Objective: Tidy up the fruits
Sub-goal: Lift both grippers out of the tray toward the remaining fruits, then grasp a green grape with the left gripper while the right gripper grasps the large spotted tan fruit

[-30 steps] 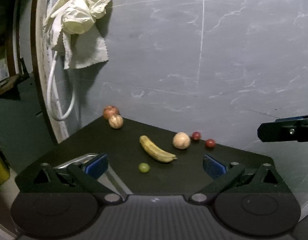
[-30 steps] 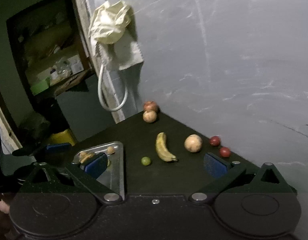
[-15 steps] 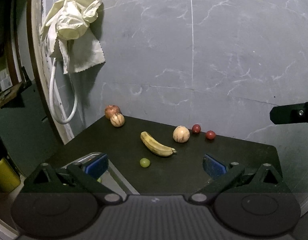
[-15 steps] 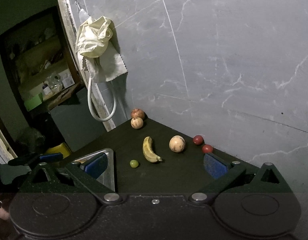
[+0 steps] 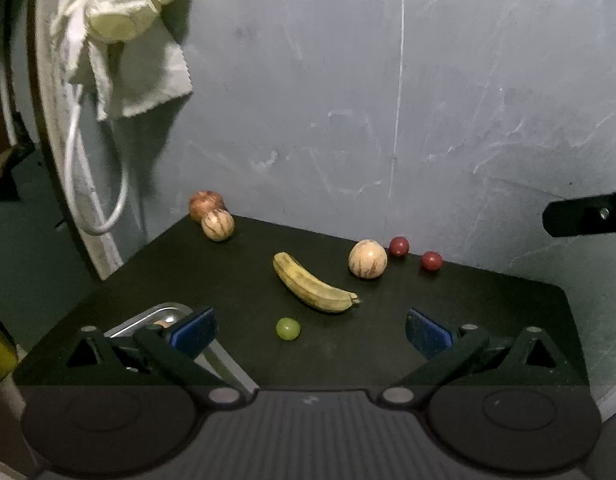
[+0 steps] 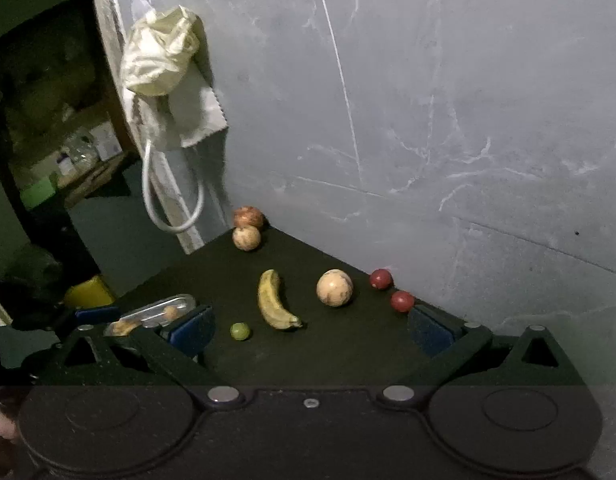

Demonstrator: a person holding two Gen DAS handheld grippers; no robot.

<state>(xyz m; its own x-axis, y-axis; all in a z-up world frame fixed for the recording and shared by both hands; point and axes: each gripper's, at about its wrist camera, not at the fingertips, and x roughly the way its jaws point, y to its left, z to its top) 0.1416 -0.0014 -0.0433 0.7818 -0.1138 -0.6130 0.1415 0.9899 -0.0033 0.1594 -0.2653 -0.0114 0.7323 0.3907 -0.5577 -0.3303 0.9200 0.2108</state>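
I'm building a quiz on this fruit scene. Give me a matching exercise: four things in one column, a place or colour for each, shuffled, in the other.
Things:
1. banana
2. grape
3. cloth
4. tray

Descriptions:
A. hanging on the wall
B. metal, at the table's left edge
C. small, green, round
D. long, yellow, mid-table

Pairs: 1-D, 2-C, 3-A, 4-B

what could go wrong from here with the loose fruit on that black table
Two risks, both guesses. The green grape is small and round, so it may squirt away when either open tool, left or right, closes on it. The two red fruits lie by the wall, where the wide fingers have little room. A nudge could also roll the striped round fruit across the table.
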